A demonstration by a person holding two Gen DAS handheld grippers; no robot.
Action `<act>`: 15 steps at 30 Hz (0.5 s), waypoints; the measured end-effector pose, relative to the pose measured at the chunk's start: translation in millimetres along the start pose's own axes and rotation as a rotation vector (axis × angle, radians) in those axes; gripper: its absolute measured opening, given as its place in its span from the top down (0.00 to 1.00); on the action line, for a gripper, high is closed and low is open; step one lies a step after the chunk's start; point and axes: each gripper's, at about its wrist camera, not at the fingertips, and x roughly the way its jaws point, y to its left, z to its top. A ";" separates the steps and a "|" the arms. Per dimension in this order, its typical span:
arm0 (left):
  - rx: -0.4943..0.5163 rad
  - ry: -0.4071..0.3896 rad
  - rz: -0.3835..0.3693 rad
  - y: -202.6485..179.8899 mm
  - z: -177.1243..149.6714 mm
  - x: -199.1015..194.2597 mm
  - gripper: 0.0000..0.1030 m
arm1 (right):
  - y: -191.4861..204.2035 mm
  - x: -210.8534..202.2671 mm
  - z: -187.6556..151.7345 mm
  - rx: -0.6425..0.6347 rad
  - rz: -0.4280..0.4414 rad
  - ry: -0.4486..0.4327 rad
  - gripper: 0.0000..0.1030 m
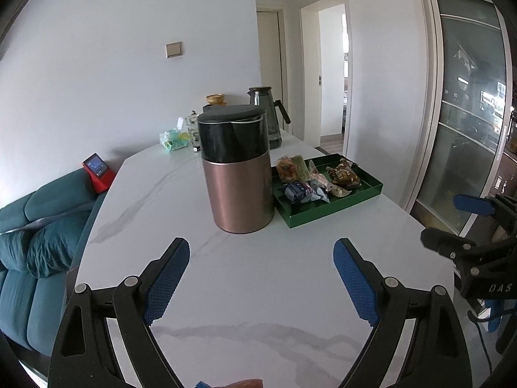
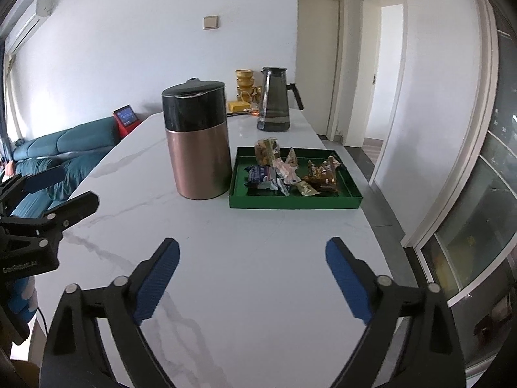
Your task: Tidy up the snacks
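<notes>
The snacks [image 2: 290, 171] lie heaped in the green tray [image 2: 294, 202], which sits just beside the copper canister [image 2: 197, 142] on the marble table [image 2: 245, 258] — a careless reach could knock that canister or drag several wrappers at once. Both the left gripper [image 1: 261, 274] and right gripper [image 2: 252, 274] hover low over the near table, jaws spread, empty.
</notes>
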 end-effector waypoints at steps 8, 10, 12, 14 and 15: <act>-0.005 0.009 0.015 3.5 -4.5 -2.5 0.15 | -1.8 3.9 -1.3 -0.006 -0.007 0.002 0.00; -0.005 0.009 0.017 3.7 -4.7 -2.6 0.15 | -3.2 5.3 -0.9 -0.002 -0.006 0.004 0.00; -0.006 0.010 0.018 3.7 -5.3 -3.0 0.15 | -4.1 6.7 -1.3 -0.001 -0.008 0.006 0.00; -0.012 0.016 0.018 3.9 -5.8 -2.4 0.15 | -5.3 8.7 -2.0 -0.003 -0.013 0.012 0.00; -0.014 0.018 0.018 4.6 -6.4 -2.3 0.15 | -5.9 9.7 -2.5 -0.004 -0.014 0.015 0.00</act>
